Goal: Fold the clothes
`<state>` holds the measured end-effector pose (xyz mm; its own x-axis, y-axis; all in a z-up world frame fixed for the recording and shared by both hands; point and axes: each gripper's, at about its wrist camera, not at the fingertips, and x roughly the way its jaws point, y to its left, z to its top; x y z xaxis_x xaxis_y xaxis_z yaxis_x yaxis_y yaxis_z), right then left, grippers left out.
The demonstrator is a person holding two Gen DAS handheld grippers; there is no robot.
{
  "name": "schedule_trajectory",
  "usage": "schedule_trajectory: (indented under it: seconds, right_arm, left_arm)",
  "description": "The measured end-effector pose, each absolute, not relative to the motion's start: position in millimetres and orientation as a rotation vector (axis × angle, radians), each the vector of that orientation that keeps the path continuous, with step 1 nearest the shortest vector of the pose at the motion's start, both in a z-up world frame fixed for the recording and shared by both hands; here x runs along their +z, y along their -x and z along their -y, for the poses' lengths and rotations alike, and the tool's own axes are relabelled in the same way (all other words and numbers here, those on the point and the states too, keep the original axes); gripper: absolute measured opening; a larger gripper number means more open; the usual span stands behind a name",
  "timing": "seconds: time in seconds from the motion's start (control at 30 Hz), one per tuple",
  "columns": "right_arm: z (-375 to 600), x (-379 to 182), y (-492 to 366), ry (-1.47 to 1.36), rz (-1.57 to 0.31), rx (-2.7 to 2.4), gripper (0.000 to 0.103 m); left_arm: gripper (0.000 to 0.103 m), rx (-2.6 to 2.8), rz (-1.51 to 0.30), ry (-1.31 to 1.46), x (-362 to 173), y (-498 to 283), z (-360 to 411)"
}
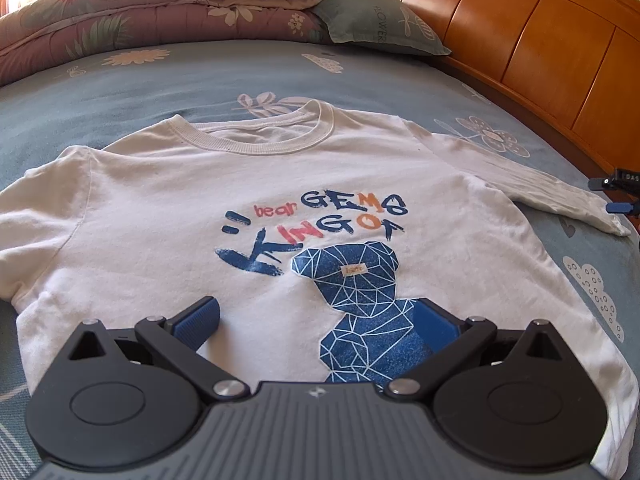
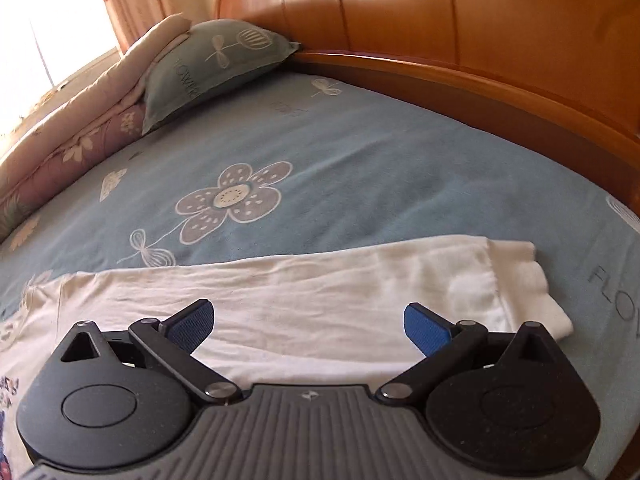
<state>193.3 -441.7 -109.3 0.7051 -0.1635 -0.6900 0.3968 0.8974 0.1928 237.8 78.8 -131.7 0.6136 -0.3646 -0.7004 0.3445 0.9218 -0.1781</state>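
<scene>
A white long-sleeved T-shirt [image 1: 248, 184] with a blue bear print and coloured lettering lies flat, front up, on the blue bedsheet [image 1: 140, 80]. My left gripper [image 1: 316, 322] hovers open over the shirt's lower chest, nothing between its blue pads. The shirt's right sleeve [image 2: 320, 292] stretches out sideways across the sheet. Above that sleeve, near its cuff end, my right gripper [image 2: 308, 326] is held open and empty. In the left wrist view the right gripper's tips [image 1: 618, 194] peek in at the right edge beside the sleeve cuff.
A folded floral quilt [image 1: 160, 8] and a grey-green pillow [image 1: 376, 20] lie at the head of the bed. A wooden headboard [image 2: 460, 20] with a raised rail runs along the right side. Bare blue flowered sheet [image 2: 320, 160] spreads beyond the sleeve.
</scene>
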Motion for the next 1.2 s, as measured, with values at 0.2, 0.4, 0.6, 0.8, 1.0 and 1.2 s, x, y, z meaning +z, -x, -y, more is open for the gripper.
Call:
schedule_trajectory:
  seconds: [0.2, 0.4, 0.6, 0.8, 1.0, 1.2]
  right_arm:
    - [470, -133, -197, -0.294, -0.744, -0.42, 0.103]
    - [492, -114, -200, -0.381, -0.716, -0.473, 0.103]
    - [474, -109, -207, -0.363, -0.754, -0.457, 0.103]
    - [396, -103, -226, -0.332, -0.764, -0.257, 0.103]
    - [286, -100, -276, -0.113, -0.801, -0.029, 0.103]
    - [235, -127, -296, 0.052, -0.835, -0.017, 0.103]
  left_arm:
    - [0.102, -0.411, -0.809, 0.028, -132, -238, -79]
    - [0.102, -0.409, -0.81, 0.027, -132, -238, -79]
    - [0.102, -0.408, -0.813, 0.026, -131, -238, -79]
    - [0.102, -0.406, -0.814, 0.022, -132, -238, -79]
    - [0.102, -0.407, -0.816, 0.024, -131, -238, -79]
    - [0.102, -0.411, -0.817, 0.034, -131, -238, -81]
